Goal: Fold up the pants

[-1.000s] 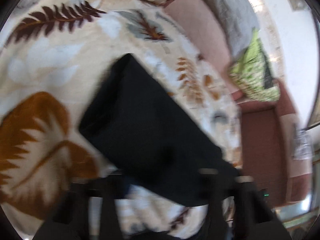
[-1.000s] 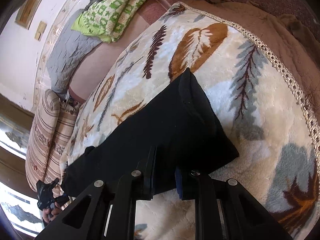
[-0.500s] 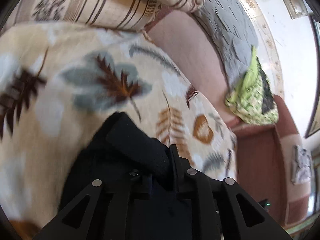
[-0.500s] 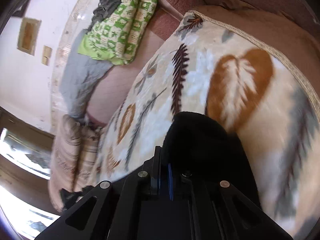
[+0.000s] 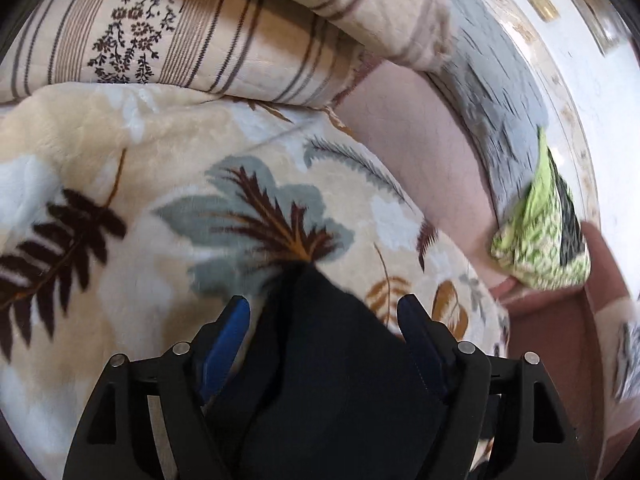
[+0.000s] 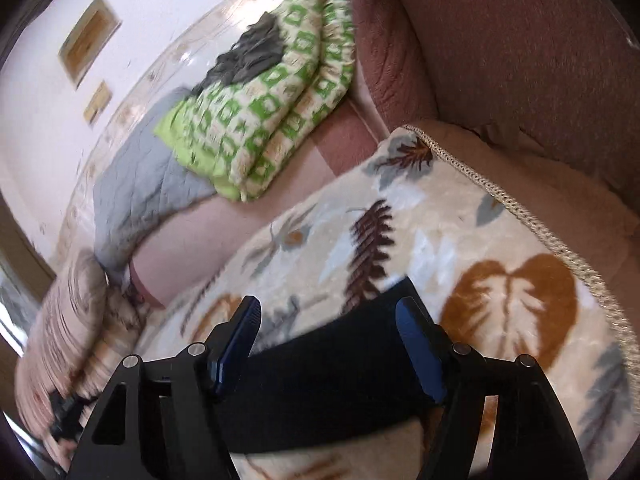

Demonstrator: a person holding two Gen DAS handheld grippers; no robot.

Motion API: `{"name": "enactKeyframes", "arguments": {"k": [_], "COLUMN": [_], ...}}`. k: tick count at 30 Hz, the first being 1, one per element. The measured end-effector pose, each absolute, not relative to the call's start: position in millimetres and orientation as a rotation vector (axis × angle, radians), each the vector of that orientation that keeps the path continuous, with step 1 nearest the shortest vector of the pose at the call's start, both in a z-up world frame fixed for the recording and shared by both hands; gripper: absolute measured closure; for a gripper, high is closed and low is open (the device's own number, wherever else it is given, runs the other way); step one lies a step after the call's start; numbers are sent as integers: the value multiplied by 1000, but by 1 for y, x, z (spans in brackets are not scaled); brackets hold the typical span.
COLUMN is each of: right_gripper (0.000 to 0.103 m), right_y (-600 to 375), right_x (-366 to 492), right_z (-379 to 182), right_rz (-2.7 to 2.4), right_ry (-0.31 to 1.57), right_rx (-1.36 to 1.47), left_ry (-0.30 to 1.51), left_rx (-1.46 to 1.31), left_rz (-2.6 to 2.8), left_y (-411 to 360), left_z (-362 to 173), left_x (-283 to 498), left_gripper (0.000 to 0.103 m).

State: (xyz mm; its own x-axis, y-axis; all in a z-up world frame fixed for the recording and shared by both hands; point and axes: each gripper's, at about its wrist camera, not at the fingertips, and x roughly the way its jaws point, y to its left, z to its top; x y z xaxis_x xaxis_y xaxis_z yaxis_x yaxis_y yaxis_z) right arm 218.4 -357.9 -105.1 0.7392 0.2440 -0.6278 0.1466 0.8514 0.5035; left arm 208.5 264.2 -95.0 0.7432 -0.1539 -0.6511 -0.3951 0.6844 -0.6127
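The dark pants (image 5: 332, 364) lie folded on a cream leaf-print blanket (image 5: 120, 184). In the left wrist view, my left gripper (image 5: 322, 304) hovers over one corner of the fold. Its jaws are opening, and the cloth lies loose between the blue pads (image 5: 226, 336) without being pinched. In the right wrist view, my right gripper (image 6: 328, 306) stands over the pants' (image 6: 340, 372) other corner. Its jaws are also opening, with the fabric's edge between the spread fingers (image 6: 416, 344) and no grip on it.
A striped pillow (image 5: 192, 36) lies past the blanket's far edge. A grey quilt (image 6: 136, 192) and a folded green patterned quilt (image 6: 276, 108) with a dark cloth on top sit along the back. The maroon upholstered back (image 6: 520, 48) rises at the right.
Both grippers carried the pants' edge across the blanket, laying it over the rest. Both jaws then spread and let go of the cloth.
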Motion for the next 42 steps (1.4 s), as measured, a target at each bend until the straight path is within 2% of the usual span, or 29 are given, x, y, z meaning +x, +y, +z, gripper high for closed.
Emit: {"name": "enactKeyframes", "arguments": {"k": [6, 10, 12, 17, 23, 42], "right_gripper": [31, 30, 21, 20, 20, 20], "right_y": [-296, -249, -231, -210, -201, -205], "right_x": [176, 133, 106, 48, 13, 12], "right_z": [-101, -76, -59, -36, -38, -35], "right_rz": [121, 91, 48, 40, 1, -30], "right_ry": [954, 962, 927, 881, 812, 780], "right_rx": [291, 124, 69, 49, 5, 15], "left_ry": [879, 906, 885, 841, 835, 836], "left_rx": [-368, -65, -6, 7, 59, 28], "left_rz": [228, 305, 313, 303, 358, 323], "left_y": [186, 115, 86, 41, 15, 30], "left_z": [-74, -59, -47, -30, -29, -34], "left_x": [190, 164, 144, 89, 69, 75], "left_gripper": [27, 27, 27, 27, 27, 27]}}
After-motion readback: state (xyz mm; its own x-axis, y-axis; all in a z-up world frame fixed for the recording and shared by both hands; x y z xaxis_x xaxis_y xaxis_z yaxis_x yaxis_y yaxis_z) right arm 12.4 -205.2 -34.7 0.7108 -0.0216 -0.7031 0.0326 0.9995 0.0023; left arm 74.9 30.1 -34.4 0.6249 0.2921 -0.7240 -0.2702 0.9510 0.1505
